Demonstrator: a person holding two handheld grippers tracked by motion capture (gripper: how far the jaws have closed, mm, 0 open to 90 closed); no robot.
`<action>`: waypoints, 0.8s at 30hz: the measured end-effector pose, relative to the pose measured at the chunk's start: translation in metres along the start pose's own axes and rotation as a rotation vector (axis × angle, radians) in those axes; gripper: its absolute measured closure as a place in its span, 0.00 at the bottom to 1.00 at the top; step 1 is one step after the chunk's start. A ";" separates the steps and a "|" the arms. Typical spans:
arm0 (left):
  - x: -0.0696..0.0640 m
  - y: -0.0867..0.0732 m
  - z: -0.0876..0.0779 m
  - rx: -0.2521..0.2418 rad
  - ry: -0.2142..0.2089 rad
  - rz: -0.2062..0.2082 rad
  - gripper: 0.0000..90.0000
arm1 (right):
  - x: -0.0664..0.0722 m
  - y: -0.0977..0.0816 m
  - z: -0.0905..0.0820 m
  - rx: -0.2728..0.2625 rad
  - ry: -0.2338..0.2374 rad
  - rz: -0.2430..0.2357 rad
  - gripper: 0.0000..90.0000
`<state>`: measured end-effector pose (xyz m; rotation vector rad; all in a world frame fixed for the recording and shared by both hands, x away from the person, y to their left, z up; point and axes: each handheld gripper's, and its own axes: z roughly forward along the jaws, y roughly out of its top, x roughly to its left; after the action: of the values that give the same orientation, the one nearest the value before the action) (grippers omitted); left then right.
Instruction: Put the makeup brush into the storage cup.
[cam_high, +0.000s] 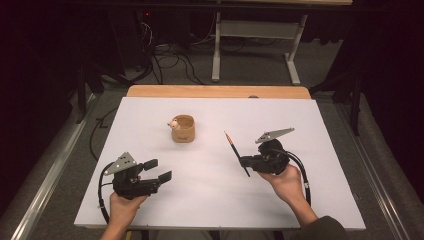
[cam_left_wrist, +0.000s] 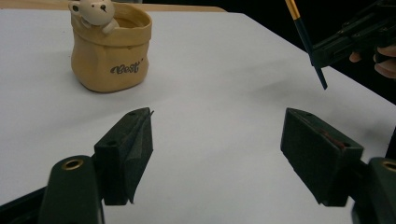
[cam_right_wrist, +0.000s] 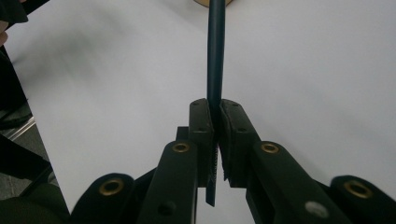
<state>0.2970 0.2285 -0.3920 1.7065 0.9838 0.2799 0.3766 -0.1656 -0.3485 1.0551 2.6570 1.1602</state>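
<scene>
While the right claw is clamped on a dark pencil, the likely step in hand is getting that pencil into the tan pouch-shaped holder sitting just above centre of the high view on the white surface. The pencil hangs in the air right of centre, tilted, gold-banded end up and toward the upper left, lower tip below the jaws. In the right gripper view the jaws are pinched tight on the pencil with a short stub sticking out behind, so the grip is low on the shaft. The holder is well apart from the pencil, up and left of it.

Left claw sits at the lower left of the high view, jaws spread wide, nothing between them; in its own view the holder is at upper left with a small bear figure on the rim.

To do it well:
- carry the pencil up-left until it is over the holder's mouth
- tip it closer to upright first; at this tilt it may catch the rim
- keep clear of the bear
- the holder looks light, so the open left claw could steady it if it tips
- release only once the lower end is inside
</scene>
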 end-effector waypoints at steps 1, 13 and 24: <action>0.000 0.000 0.000 0.000 0.000 0.001 0.28 | 0.001 0.000 0.000 -0.001 0.002 0.005 0.96; -0.001 0.000 0.001 0.004 0.000 0.004 0.29 | 0.010 -0.009 -0.002 -0.028 0.023 -0.006 0.96; -0.002 0.000 0.002 0.005 -0.002 0.009 0.29 | 0.011 -0.015 0.000 -0.055 0.032 -0.002 0.96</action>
<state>0.2968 0.2259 -0.3920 1.7165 0.9763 0.2821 0.3597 -0.1658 -0.3561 1.0331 2.6323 1.2527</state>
